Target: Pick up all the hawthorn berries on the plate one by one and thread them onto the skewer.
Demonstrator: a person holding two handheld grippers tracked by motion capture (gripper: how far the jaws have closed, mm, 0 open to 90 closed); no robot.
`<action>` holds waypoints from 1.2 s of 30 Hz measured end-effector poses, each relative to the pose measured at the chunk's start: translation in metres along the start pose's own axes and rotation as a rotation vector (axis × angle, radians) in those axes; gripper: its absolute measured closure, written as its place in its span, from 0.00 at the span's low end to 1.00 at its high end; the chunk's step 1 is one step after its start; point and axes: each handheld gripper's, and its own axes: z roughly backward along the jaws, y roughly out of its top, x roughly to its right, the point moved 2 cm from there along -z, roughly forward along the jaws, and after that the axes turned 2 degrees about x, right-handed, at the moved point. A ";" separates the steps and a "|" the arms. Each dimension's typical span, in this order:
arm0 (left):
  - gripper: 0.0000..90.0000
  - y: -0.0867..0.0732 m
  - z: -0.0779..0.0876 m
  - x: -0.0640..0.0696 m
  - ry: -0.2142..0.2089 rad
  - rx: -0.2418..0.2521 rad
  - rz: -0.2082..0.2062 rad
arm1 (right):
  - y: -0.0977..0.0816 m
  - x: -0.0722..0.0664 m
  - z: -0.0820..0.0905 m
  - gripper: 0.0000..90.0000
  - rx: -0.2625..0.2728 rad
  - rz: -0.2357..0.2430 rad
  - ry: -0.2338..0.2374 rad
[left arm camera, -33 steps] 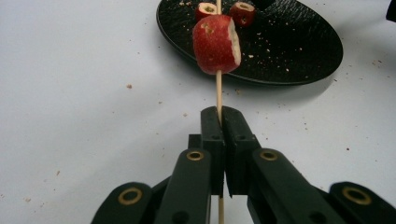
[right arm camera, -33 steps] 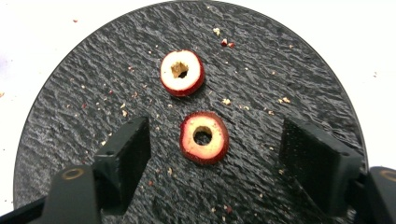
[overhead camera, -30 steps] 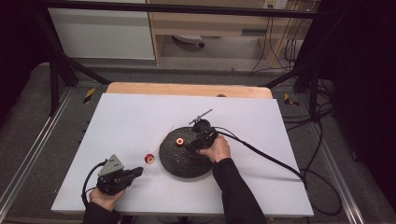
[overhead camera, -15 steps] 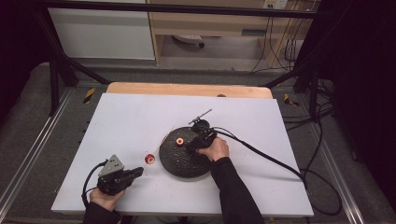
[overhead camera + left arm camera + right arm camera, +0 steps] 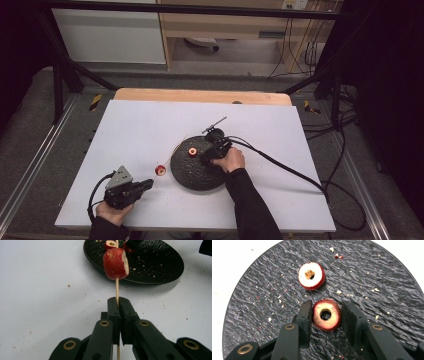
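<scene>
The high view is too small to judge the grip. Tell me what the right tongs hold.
Observer: The right tongs have just been closing and now pinch a cored red fruit slice by its sides.
Operator: Report the left tongs.
Observer: The left tongs are shut on a thin wooden skewer with a red fruit chunk threaded on it.
Operator: Describe the plate.
Observer: On the black plate a second cored slice lies apart from the held one, among crumbs.
</scene>
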 end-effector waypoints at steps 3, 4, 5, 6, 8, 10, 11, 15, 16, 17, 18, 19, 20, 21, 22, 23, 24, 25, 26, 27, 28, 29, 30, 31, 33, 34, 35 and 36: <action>0.97 0.000 0.000 0.000 0.001 0.001 0.000 | 0.000 0.000 0.000 0.69 0.000 -0.004 0.000; 0.97 0.000 0.000 0.000 0.001 0.001 0.000 | 0.000 0.000 0.001 0.69 0.001 -0.004 -0.002; 0.97 0.000 0.000 0.000 0.001 0.001 0.000 | 0.000 0.000 0.002 0.69 0.003 -0.003 0.001; 0.97 0.000 0.000 0.000 0.000 0.001 -0.001 | 0.001 -0.001 0.003 0.69 0.005 -0.004 0.004; 0.97 0.000 0.000 0.000 0.000 0.001 -0.001 | 0.001 -0.001 0.005 0.70 0.014 -0.002 0.008; 0.97 0.000 0.000 0.001 0.001 0.001 -0.001 | 0.001 -0.002 0.007 0.70 0.017 -0.004 0.008; 0.97 0.000 0.000 0.001 0.001 0.001 -0.001 | 0.001 -0.002 0.009 0.70 0.020 -0.006 0.009; 0.97 0.000 0.000 0.001 0.000 -0.001 -0.004 | 0.002 -0.004 0.013 0.70 0.033 -0.007 0.018; 0.97 0.000 0.000 0.001 0.000 0.000 -0.005 | 0.002 -0.004 0.014 0.70 0.035 -0.003 0.017; 0.97 0.000 0.000 0.001 0.000 0.000 -0.005 | 0.001 -0.004 0.015 0.70 0.034 0.001 0.017; 0.97 0.000 0.000 0.001 0.001 0.000 -0.005 | 0.001 -0.005 0.016 0.70 0.036 -0.006 0.018; 0.97 0.000 0.000 0.001 0.000 0.000 -0.005 | 0.001 -0.006 0.017 0.70 0.037 -0.005 0.018; 0.97 0.000 0.000 0.001 0.001 0.000 -0.005 | 0.001 -0.006 0.018 0.70 0.040 -0.004 0.019; 0.97 0.000 0.000 0.001 0.001 0.000 -0.006 | 0.001 -0.007 0.020 0.70 0.042 -0.003 0.021; 0.97 0.000 0.000 0.002 0.001 0.000 -0.006 | 0.000 -0.007 0.021 0.70 0.044 0.000 0.018; 0.97 0.000 0.000 0.002 0.001 0.001 -0.007 | 0.000 -0.008 0.022 0.70 0.049 0.000 0.021; 0.97 0.000 0.000 0.002 0.001 0.001 -0.007 | 0.000 -0.009 0.023 0.70 0.053 0.000 0.018; 0.97 0.000 0.000 0.002 0.001 0.001 -0.007 | 0.000 -0.009 0.024 0.70 0.057 -0.002 0.020; 0.97 0.000 0.000 0.002 0.001 0.003 -0.006 | -0.001 -0.010 0.025 0.70 0.058 0.006 0.020; 0.97 0.000 0.000 0.002 0.002 0.003 -0.006 | -0.001 -0.011 0.027 0.70 0.067 0.002 0.023; 0.97 0.000 0.000 0.002 0.002 0.002 -0.006 | -0.001 -0.012 0.029 0.70 0.074 0.006 0.023; 0.97 0.000 0.000 0.002 0.001 0.001 -0.008 | -0.002 -0.013 0.030 0.70 0.081 0.006 0.026; 0.97 0.000 0.000 0.003 0.002 0.001 -0.008 | -0.002 -0.014 0.032 0.70 0.087 0.008 0.027; 0.97 0.000 0.000 0.003 0.001 0.002 -0.008 | -0.002 -0.015 0.034 0.70 0.093 0.010 0.027; 0.97 0.001 0.000 0.003 0.001 0.003 -0.008 | -0.003 -0.016 0.037 0.70 0.106 0.010 0.032; 0.97 0.001 0.000 0.004 0.002 0.003 -0.008 | -0.004 -0.016 0.039 0.70 0.120 0.003 0.035; 0.97 0.001 0.000 0.004 0.002 0.004 -0.008 | -0.005 -0.017 0.040 0.70 0.130 0.000 0.040; 0.97 0.001 0.000 0.004 0.002 0.004 -0.007 | -0.006 -0.017 0.042 0.70 0.140 0.000 0.043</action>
